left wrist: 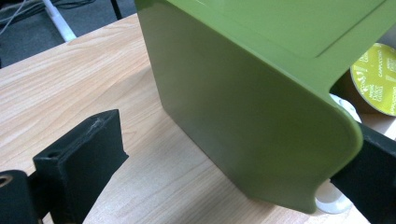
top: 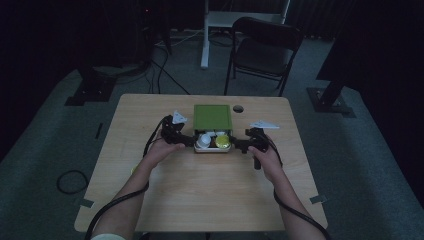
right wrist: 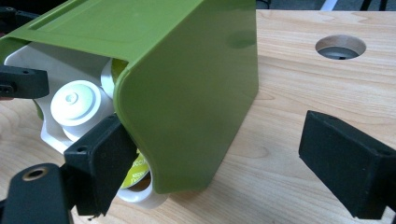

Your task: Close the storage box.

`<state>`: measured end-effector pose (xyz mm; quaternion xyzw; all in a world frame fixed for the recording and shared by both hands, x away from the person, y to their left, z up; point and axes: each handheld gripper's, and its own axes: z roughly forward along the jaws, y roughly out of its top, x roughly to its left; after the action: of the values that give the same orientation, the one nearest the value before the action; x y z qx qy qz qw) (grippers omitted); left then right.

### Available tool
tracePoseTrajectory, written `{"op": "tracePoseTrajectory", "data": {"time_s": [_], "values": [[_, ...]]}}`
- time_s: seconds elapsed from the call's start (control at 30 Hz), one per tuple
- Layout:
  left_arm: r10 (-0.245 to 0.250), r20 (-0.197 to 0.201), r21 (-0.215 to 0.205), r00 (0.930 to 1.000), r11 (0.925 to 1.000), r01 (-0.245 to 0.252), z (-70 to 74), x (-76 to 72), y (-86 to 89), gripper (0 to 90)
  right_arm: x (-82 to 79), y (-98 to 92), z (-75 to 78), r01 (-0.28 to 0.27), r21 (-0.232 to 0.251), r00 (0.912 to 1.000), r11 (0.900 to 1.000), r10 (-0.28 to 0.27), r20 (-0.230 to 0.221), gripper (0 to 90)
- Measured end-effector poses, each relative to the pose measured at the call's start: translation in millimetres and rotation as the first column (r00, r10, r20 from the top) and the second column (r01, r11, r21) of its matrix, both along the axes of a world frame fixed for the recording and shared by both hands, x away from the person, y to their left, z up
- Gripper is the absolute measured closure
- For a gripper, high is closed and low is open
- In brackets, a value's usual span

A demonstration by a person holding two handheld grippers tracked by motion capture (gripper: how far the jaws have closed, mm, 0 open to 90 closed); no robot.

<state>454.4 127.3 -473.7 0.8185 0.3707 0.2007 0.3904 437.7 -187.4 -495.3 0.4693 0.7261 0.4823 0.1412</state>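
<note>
Dim room, dark floor, and a pale wooden counter [top: 210, 190] in the middle of it, with a folding chair [top: 265, 50] beyond the far edge; going from the left, my left claw [top: 186, 140] sits at the near left corner of the green box [top: 212, 117], its jaws standing apart with the box's left wall between them; one jaw is clear of the wall on the outside, the other sits at the open front, and I cannot tell whether it touches; inside that mouth lie a white tray [right wrist: 56, 70] and a yellow-lidded capsule [left wrist: 376, 79]; the box's long axis runs away from me, its open end facing me, the tray drawn partly out toward my hands; further right, my right claw [top: 239, 145] mirrors the left at the near right corner, jaws wide, the right wall between them, gripping nothing; a round hole [top: 238, 108] in the counter lies just past the box; both claws look equally near, so I judge the next move turns on closing evenly from either side.
</note>
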Motion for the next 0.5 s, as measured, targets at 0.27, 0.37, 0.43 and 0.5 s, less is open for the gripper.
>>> {"op": "tracePoseTrajectory", "data": {"time_s": [0.27,0.37,0.43,0.5], "values": [[0.005,-0.009,0.005,1.0,1.0,-0.005,-1.7,2.9,-1.9,3.0,0.2,0.9,-1.0,0.015,0.02,0.9999,1.0,-0.015,-0.005,11.3],[0.007,0.001,0.002,1.0,1.0,-0.007,-3.3,1.7,-3.0,3.1,0.1,0.8,-1.1,0.019,0.02,0.9998,1.0,-0.019,-0.003,11.1],[0.004,0.006,0.027,1.0,0.9996,-0.004,-5.3,-0.2,-5.4,4.2,-0.7,1.7,-1.5,0.029,0.043,0.9996,0.999,-0.029,-0.003,11.0],[-0.005,0.004,0.024,1.0,0.9997,0.005,-7.2,-2.7,-7.4,4.2,-1.5,2.2,-2.0,0.022,0.054,0.9998,0.998,-0.021,-0.005,11.0]]}}
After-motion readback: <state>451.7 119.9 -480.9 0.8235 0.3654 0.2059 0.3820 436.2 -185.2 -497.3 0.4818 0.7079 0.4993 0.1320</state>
